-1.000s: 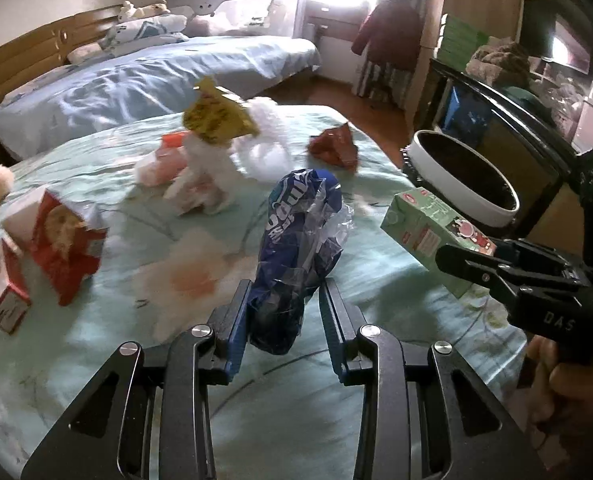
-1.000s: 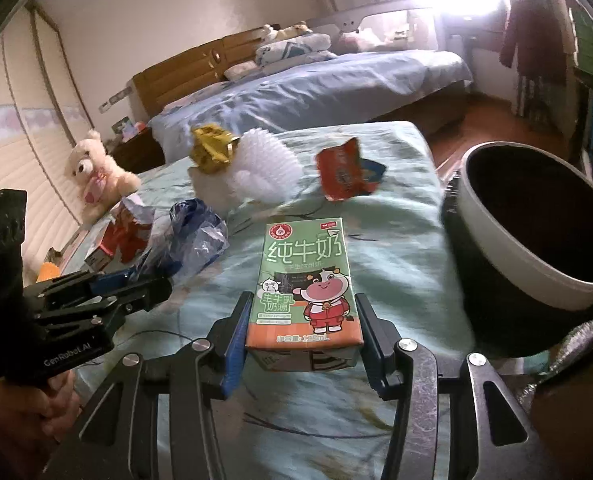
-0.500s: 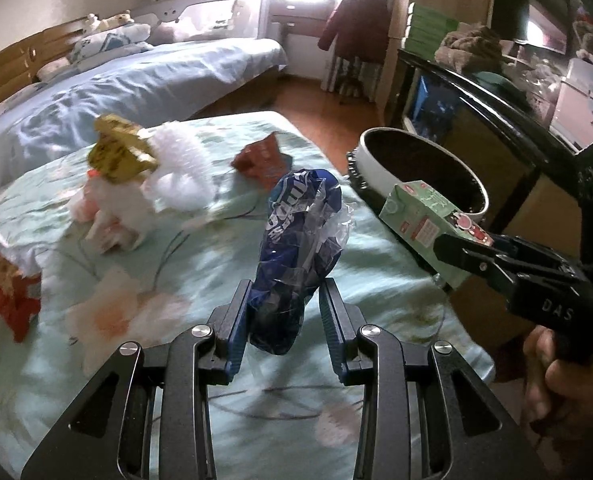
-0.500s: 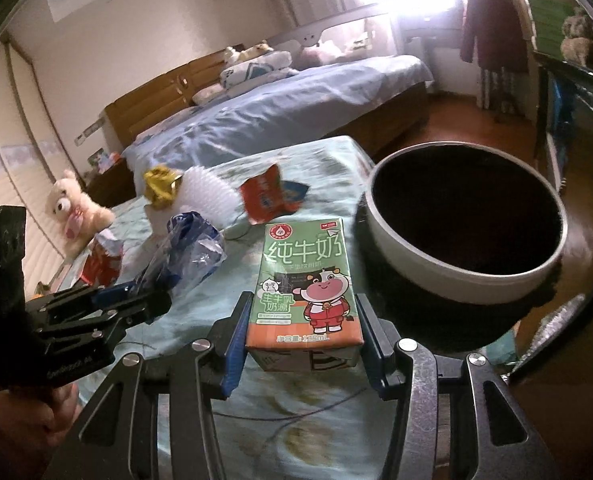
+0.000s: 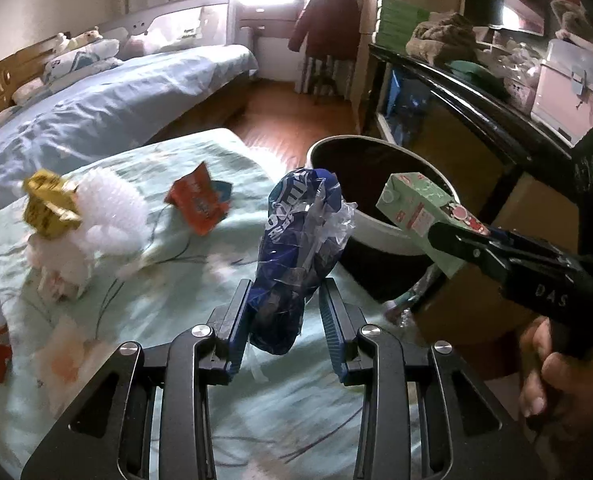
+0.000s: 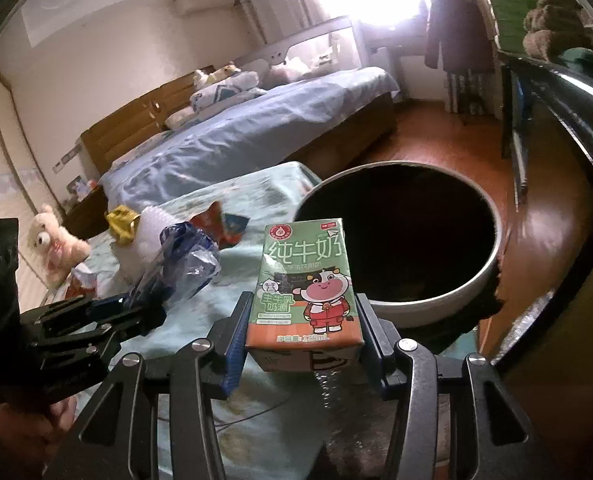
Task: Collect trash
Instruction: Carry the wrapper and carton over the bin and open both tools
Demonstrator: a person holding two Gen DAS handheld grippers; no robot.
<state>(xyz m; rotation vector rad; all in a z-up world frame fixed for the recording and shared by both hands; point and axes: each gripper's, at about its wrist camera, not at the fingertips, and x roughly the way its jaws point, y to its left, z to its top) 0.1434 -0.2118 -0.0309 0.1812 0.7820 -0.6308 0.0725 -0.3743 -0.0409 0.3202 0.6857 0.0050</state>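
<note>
Two pieces of trash are held above the edge of the bed (image 5: 200, 408). The left hand-held gripper (image 5: 284, 336) is clamped on a crumpled blue plastic wrapper (image 5: 296, 256), which stands upright between its fingers. The right hand-held gripper (image 6: 300, 344) is clamped on a green milk carton (image 6: 306, 284), held upright near the rim of the dark, white-rimmed trash bin (image 6: 436, 304) just beside the bed. On the bedspread lie a red wrapper (image 5: 198, 200), a gold wrapper (image 5: 48, 208) and a white foam sleeve (image 5: 108, 216).
</note>
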